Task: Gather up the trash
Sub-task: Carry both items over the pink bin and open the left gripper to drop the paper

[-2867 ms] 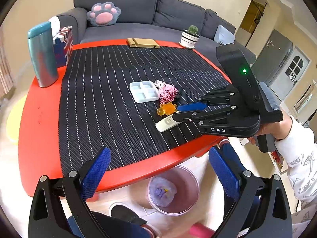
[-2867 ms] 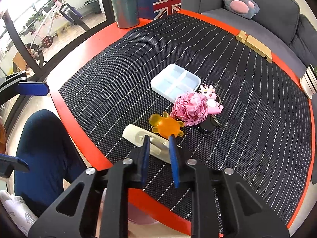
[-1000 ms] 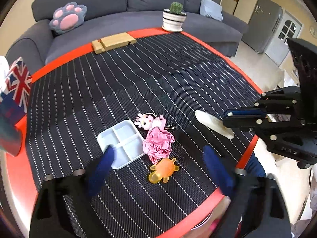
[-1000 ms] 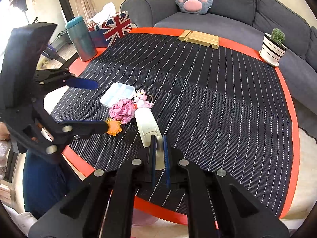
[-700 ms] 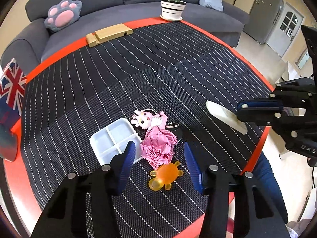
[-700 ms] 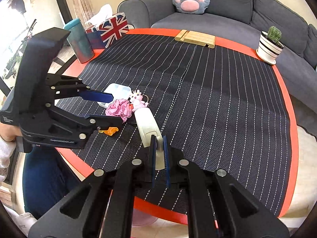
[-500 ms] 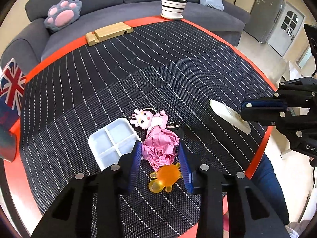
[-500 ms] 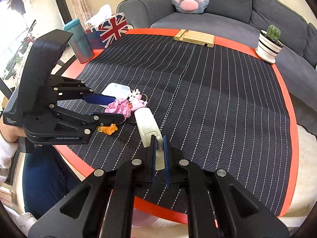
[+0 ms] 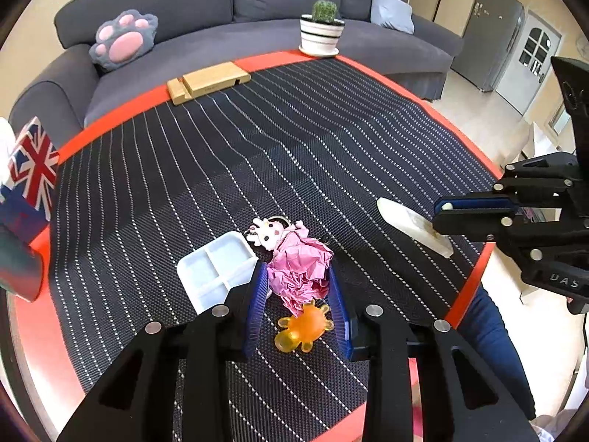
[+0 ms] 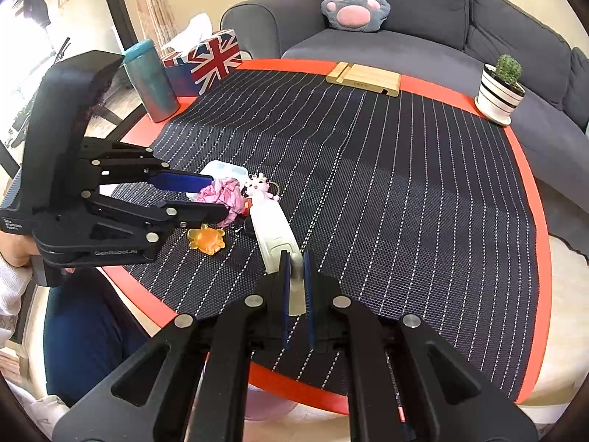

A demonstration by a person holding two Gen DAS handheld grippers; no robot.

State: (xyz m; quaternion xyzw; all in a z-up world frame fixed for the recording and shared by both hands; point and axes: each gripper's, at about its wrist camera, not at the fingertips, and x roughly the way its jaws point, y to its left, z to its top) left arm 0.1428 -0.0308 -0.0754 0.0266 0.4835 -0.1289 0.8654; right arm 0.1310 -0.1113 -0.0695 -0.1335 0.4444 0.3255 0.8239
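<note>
Trash pick-up is at the grabbing step. The left gripper [image 9: 298, 294] has just been closing, and its blue pads now squeeze the crumpled pink paper ball [image 9: 300, 270], which sits on the mat between them. The ball has a white plastic tray with four boxes [image 9: 215, 270] just beside it on one side, a little pink bunny keychain [image 9: 268, 234] touching it at the back, and a see-through orange turtle toy [image 9: 303, 328] right at the front.

The right gripper [image 10: 294, 269] is shut tight on a flat cream plastic piece [image 10: 276, 235] and holds it over the mat near the table edge.

Next, I think the paper ball needs to go straight up, slowly, so the bunny and the turtle are not dragged along. Then both bits of trash need a bin. A pale pink shape shows under the table edge in the right view, but it is too unclear to tell if that is one.

The table is round and red [image 10: 541, 221], with a black mat with white dotted lines [image 9: 294, 140] on top. On it stand a blue-green bottle [image 10: 151, 81], a flag tissue box [image 10: 210, 60], a wooden block [image 9: 208, 83] and a cactus in a striped pot [image 9: 320, 29]. A grey sofa [image 9: 257, 7] with a paw cushion [image 9: 123, 38] is behind.
</note>
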